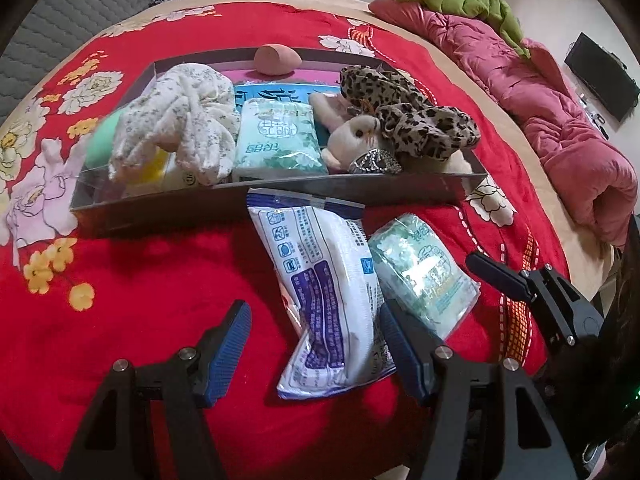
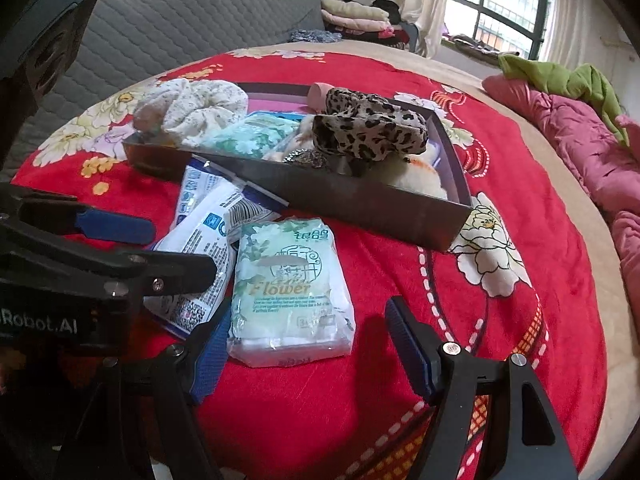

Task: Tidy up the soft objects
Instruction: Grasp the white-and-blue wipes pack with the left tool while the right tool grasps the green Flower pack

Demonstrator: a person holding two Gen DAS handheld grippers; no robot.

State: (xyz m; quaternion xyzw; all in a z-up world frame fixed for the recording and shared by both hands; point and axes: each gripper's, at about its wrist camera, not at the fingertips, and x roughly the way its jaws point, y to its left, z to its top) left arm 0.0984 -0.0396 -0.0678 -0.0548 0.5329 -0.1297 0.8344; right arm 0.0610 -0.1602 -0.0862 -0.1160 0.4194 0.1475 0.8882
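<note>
A white and blue wipes packet lies on the red flowered bedspread, between the spread fingers of my open left gripper; the pads are not pressing it. Beside it lies a green tissue pack, in front of my open right gripper, whose left finger is close to its edge. Behind both stands a grey box holding a floral cloth, another green tissue pack, a white plush toy and leopard scrunchies. A pink egg-shaped sponge rests at its back.
A pink quilt with a green cloth on it runs along the bed's right side. A grey quilted headboard and folded clothes are at the back, near a window. The left gripper fills the right wrist view's left side.
</note>
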